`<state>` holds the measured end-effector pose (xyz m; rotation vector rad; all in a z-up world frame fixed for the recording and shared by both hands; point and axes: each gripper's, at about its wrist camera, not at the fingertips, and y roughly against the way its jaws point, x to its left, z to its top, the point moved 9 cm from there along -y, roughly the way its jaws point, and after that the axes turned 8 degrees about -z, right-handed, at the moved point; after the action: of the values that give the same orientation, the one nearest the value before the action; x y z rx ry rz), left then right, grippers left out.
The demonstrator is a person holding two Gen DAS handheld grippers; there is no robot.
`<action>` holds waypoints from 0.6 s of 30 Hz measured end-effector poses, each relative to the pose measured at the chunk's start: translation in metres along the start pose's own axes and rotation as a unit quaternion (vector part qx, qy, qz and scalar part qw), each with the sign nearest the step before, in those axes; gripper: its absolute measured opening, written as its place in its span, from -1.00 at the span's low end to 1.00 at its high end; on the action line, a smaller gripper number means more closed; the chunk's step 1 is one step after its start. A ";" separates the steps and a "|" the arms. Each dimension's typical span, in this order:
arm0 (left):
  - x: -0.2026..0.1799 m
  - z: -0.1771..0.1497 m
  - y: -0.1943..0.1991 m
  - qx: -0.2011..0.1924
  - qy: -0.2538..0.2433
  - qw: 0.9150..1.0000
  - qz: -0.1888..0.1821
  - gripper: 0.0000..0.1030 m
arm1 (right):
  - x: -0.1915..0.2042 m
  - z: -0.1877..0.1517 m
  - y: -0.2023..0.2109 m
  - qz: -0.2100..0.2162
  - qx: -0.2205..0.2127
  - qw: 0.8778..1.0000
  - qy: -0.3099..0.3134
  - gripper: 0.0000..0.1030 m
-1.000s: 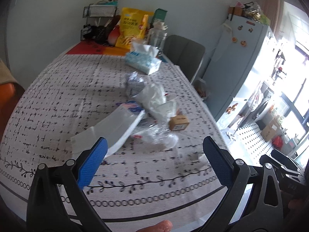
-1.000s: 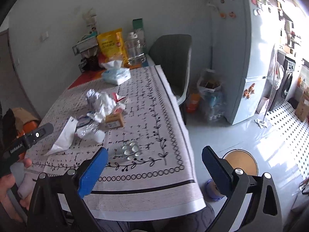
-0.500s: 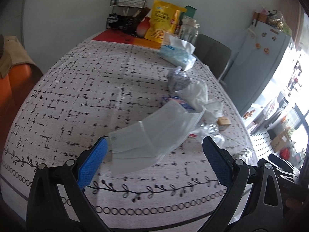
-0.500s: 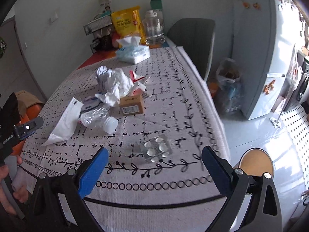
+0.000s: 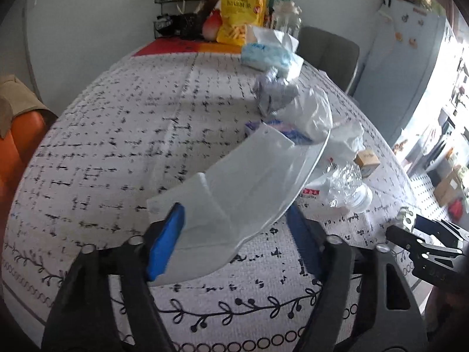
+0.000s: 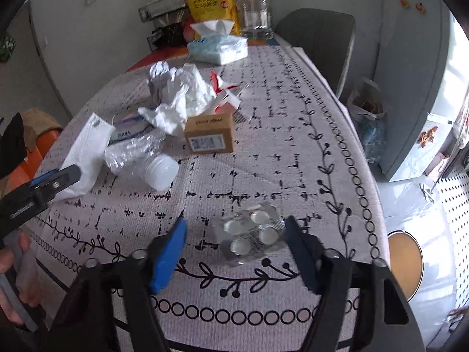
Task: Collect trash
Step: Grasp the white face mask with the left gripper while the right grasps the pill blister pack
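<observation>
White woven tablecloth (image 6: 293, 152) with black dashes and a vine border covers the table; a grey fridge (image 6: 410, 73) stands far right. Box (image 6: 209, 135) print is unreadable. Since a second ago both grippers dropped closer: left gripper (image 5: 234, 243) closing around the white bag (image 5: 234, 193), right gripper (image 6: 237, 249) closing around the blister pack (image 6: 252, 237); neither presses yet.
</observation>
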<state>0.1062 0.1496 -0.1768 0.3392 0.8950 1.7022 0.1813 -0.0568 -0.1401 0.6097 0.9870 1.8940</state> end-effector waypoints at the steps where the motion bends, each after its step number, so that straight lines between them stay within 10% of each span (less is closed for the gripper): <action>1: -0.001 -0.001 -0.002 0.004 -0.003 1.000 0.000 -0.05 | 0.002 -0.001 -0.001 0.000 0.004 1.000 0.005 -0.08; 3: 0.000 -0.004 -0.007 0.015 -0.004 1.000 0.003 -0.61 | 0.004 -0.002 0.001 -0.007 0.000 1.000 0.016 -0.19; 6: 0.004 -0.005 -0.004 0.011 0.005 1.000 0.008 -0.92 | 0.004 -0.004 0.009 0.007 -0.006 1.000 0.013 -0.20; 18: -0.002 0.028 0.055 -0.069 0.014 0.998 0.002 -0.93 | -0.002 0.009 0.052 0.013 -0.056 0.998 0.008 -0.20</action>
<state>0.0856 0.1534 -0.1185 0.2250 0.7940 1.7658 0.1635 -0.0698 -0.0916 0.5457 0.8787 1.9660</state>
